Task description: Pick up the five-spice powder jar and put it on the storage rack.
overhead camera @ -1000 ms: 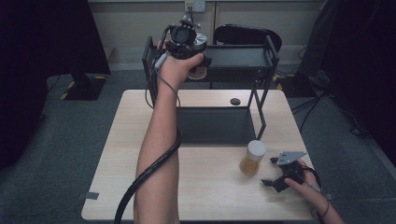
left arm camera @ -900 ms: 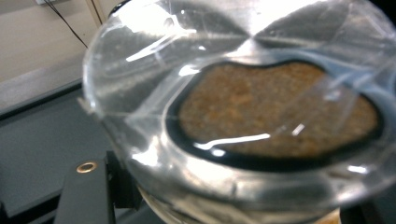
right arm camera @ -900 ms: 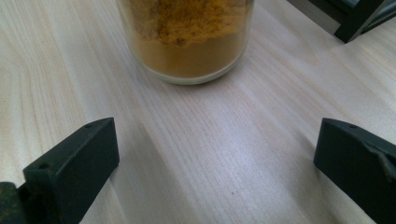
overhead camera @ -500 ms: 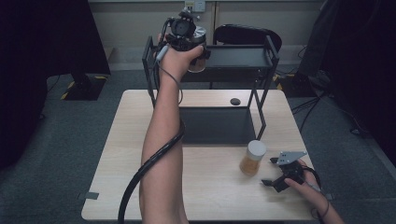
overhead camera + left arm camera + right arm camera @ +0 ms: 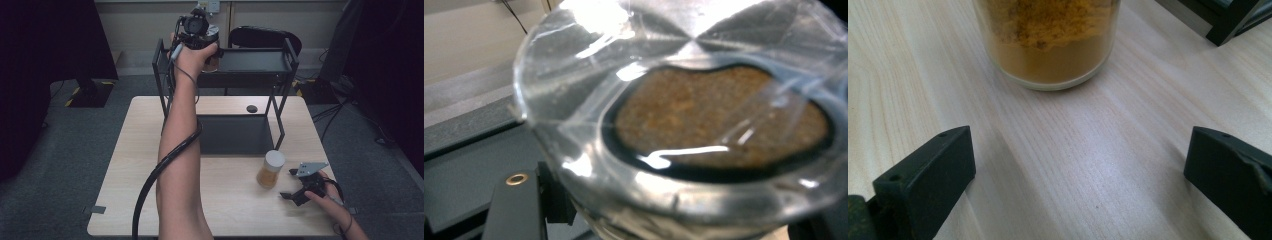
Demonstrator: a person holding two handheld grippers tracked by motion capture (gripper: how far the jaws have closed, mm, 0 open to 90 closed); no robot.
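Desk: we note pale wood on grey carpet.
Left gripper: jaws clamp jar.
Right gripper: jaws wide.

In the left gripper view a clear jar of brown powder sits so close that it is blurred, and the top, right and bottom edges cut it off. The jaws of the left gripper are hidden behind the hand at the top centre of the high view. In the right gripper view the jar of yellow powder loses its upper part to the top edge. The small dark round thing on the table is too small to identify.
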